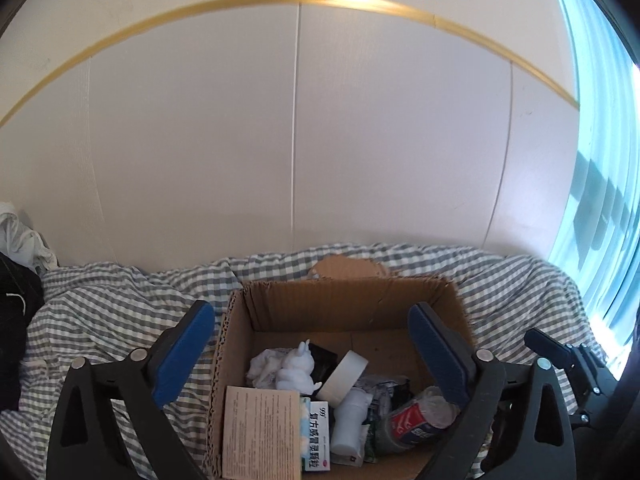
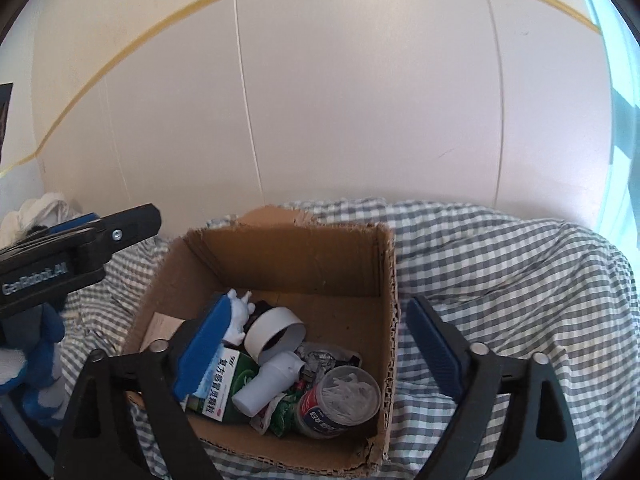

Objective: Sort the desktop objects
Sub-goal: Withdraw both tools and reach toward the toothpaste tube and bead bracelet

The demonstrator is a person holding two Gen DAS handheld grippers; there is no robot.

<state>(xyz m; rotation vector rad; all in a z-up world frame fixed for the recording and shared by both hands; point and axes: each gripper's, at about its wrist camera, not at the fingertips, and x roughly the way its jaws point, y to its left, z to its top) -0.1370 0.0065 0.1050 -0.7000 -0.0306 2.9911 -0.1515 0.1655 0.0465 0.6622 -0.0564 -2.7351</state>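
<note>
- The cardboard box (image 2: 280, 280) sits at lower centre of both views on a rumpled checked cloth (image 2: 500, 260). A push on a wall could tip or slide it, I judge.
- The left gripper (image 1: 312, 344) hangs above the box, its fingers (image 1: 188, 344) spread wide and empty. A descent could catch the corrugated rim.
- The right gripper (image 2: 320, 348) is likewise spread and empty, straddling the box's right wall.
- Inside, the white figurine (image 1: 298, 368), tape roll (image 1: 344, 376), medicine carton (image 2: 224, 384), white bottle (image 2: 268, 384) and clear jar (image 2: 344, 396) touch and overlap. Pinching one could drag or topple its neighbours.
</note>
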